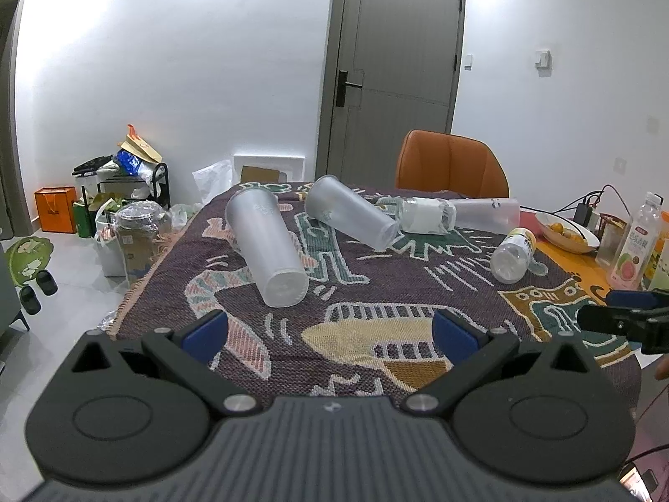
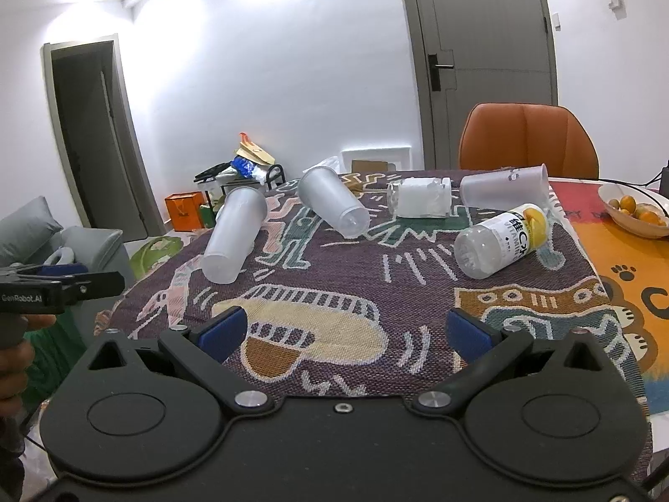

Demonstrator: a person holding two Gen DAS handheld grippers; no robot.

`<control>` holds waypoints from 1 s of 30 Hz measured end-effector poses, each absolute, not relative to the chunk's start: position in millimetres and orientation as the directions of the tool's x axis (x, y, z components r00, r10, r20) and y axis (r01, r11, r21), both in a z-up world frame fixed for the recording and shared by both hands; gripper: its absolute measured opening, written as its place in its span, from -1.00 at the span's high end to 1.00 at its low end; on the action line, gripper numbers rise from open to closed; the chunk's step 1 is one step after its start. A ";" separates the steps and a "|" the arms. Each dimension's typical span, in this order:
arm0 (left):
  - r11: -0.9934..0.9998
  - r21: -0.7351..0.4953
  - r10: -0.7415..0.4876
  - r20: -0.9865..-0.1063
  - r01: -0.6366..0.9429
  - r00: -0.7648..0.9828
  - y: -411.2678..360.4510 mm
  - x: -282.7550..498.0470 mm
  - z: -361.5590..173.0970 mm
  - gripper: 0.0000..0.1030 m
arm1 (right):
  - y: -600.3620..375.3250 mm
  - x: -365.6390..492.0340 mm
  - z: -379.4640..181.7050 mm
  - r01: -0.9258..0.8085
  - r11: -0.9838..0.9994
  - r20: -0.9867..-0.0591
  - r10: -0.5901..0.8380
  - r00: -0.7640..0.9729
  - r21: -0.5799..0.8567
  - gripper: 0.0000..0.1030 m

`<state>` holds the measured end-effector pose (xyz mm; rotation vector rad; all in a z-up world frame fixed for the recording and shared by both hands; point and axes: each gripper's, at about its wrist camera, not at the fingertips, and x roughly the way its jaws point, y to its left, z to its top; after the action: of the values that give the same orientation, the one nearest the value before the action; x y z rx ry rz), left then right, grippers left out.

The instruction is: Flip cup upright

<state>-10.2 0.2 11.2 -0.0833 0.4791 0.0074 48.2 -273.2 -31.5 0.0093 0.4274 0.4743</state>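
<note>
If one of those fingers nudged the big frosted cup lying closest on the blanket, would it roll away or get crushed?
The frosted cup lies on its side on the woven blanket, so it would probably roll, curving because it tapers. It looks empty and thin-walled, so likely light and apt to flex under a hard squeeze. The rough weave may slow it.

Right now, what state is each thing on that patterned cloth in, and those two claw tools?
Nearest frosted plastic cup: lying down.
Second frosted plastic cup: lying down.
Far frosted plastic cup: lying down.
Yellow-labelled clear bottle: lying down.
White-labelled clear bottle: lying down.
Left gripper: open, empty.
Right gripper: open, empty.
</note>
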 end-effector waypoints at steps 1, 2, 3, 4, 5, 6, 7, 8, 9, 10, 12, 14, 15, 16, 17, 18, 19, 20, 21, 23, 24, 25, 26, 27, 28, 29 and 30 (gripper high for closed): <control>0.997 -0.079 -0.013 -0.463 -0.026 0.886 -0.6 -8.2 10.5 -0.99 | -273.4 49.4 -31.4 -0.440 0.891 -0.396 0.446 0.803 0.111 -1.00; 0.997 -0.079 -0.017 -0.465 -0.022 0.885 -1.2 -5.9 9.9 -0.99 | -273.5 50.8 -31.7 -0.441 0.890 -0.395 0.448 0.802 0.115 -1.00; 0.997 -0.079 -0.020 -0.466 -0.019 0.884 -1.6 -3.3 9.4 -0.99 | -273.6 52.6 -32.2 -0.441 0.890 -0.396 0.449 0.801 0.117 -1.00; 0.997 -0.079 -0.022 -0.469 -0.017 0.883 -2.2 -0.2 8.8 -0.99 | -273.4 55.1 -33.0 -0.438 0.891 -0.398 0.447 0.801 0.119 -1.00; 0.997 -0.078 -0.026 -0.469 -0.012 0.883 -2.8 3.1 8.3 -0.99 | -273.6 58.0 -33.9 -0.435 0.892 -0.402 0.445 0.801 0.121 -1.00; 0.997 -0.078 -0.031 -0.469 -0.006 0.883 -3.4 6.8 8.1 -0.99 | -273.8 61.6 -34.7 -0.430 0.894 -0.406 0.442 0.800 0.125 -1.00; 0.997 -0.078 -0.032 -0.470 -0.006 0.882 -2.8 10.5 7.9 -0.99 | -274.3 65.7 -35.5 -0.424 0.896 -0.410 0.438 0.800 0.131 -1.00; 0.997 -0.078 -0.034 -0.471 -0.004 0.882 -3.0 15.3 7.8 -0.99 | -275.1 69.8 -36.2 -0.417 0.898 -0.413 0.435 0.800 0.138 -1.00; 0.997 -0.077 -0.036 -0.471 0.000 0.881 -3.5 20.3 8.1 -0.99 | -275.8 73.1 -36.9 -0.410 0.900 -0.415 0.432 0.801 0.145 -1.00; 0.997 -0.075 -0.038 -0.471 0.003 0.881 -4.0 25.1 8.8 -0.99 | -276.9 76.7 -37.5 -0.402 0.903 -0.417 0.427 0.802 0.151 -1.00; 0.997 -0.072 -0.047 -0.468 0.015 0.883 -5.2 34.8 10.5 -0.99 | -279.4 83.6 -38.1 -0.384 0.910 -0.425 0.414 0.805 0.160 -1.00; 0.997 -0.071 -0.060 -0.465 0.030 0.883 -7.0 45.3 13.9 -0.99 | -282.6 89.9 -37.5 -0.371 0.913 -0.429 0.408 0.806 0.170 -1.00; 0.997 -0.068 -0.067 -0.464 0.041 0.883 -8.9 51.5 15.8 -0.99 | -283.9 93.1 -36.9 -0.364 0.915 -0.430 0.404 0.807 0.176 -1.00; 0.997 -0.061 -0.073 -0.465 0.051 0.882 -10.9 57.6 17.3 -0.99 | -285.1 96.8 -36.2 -0.354 0.918 -0.435 0.397 0.808 0.181 -1.00; 0.997 -0.051 -0.080 -0.467 0.063 0.881 -13.6 64.4 19.0 -0.99 | -286.9 100.5 -35.7 -0.345 0.920 -0.437 0.392 0.809 0.186 -1.00; 0.996 -0.044 -0.086 -0.468 0.075 0.880 -16.2 70.5 20.5 -0.99 | -288.5 104.2 -35.4 -0.339 0.921 -0.437 0.389 0.811 0.192 -1.00; 0.995 -0.039 -0.097 -0.468 0.089 0.878 -19.3 77.9 22.1 -0.99 | -290.4 107.8 -35.6 -0.331 0.923 -0.437 0.384 0.813 0.194 -1.00; 0.994 -0.037 -0.108 -0.470 0.103 0.876 -21.8 84.6 23.0 -0.99 | -291.7 111.6 -35.8 -0.320 0.927 -0.439 0.374 0.817 0.195 -1.00; 0.993 -0.037 -0.119 -0.473 0.115 0.873 -24.1 90.6 23.3 -0.99 | -293.0 116.2 -36.5 -0.305 0.932 -0.443 0.361 0.821 0.194 -1.00; 0.990 -0.035 -0.138 -0.481 0.138 0.866 -28.7 103.4 23.0 -0.99 | -295.9 125.6 -37.7 -0.279 0.940 -0.453 0.339 0.825 0.196 -1.00; 0.988 -0.033 -0.146 -0.486 0.149 0.862 -31.1 109.6 23.0 -0.99 | -298.0 129.8 -38.1 -0.268 0.942 -0.457 0.332 0.825 0.201 -1.00; 0.987 -0.030 -0.153 -0.492 0.159 0.857 -33.8 115.7 22.7 -0.99 | -300.2 133.8 -37.9 -0.260 0.943 -0.460 0.328 0.825 0.207 -1.00; 0.985 -0.029 -0.162 -0.497 0.171 0.852 -36.5 121.9 22.5 -0.99 | -301.8 137.7 -37.5 -0.254 0.944 -0.462 0.325 0.825 0.210 -1.00; 0.983 -0.031 -0.173 -0.504 0.182 0.847 -38.8 128.1 22.4 -0.99 | -302.6 140.3 -37.0 -0.249 0.945 -0.463 0.320 0.827 0.209 -1.00; 0.981 -0.035 -0.183 -0.508 0.192 0.842 -40.5 132.9 22.4 -0.99 | -303.2 143.2 -36.2 -0.242 0.948 -0.464 0.312 0.829 0.207 -1.00; 0.979 -0.040 -0.193 -0.512 0.201 0.837 -42.1 138.7 22.9 -0.99 | -304.0 146.1 -35.4 -0.235 0.950 -0.466 0.305 0.831 0.203 -1.00; 0.977 -0.042 -0.199 -0.516 0.207 0.833 -43.8 144.7 23.4 -0.99 | -304.6 148.4 -34.7 -0.230 0.952 -0.468 0.300 0.831 0.202 -1.00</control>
<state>144.7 -43.8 23.4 0.0158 0.5453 -0.2153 148.4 -304.6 -34.7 0.1391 0.5178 0.2823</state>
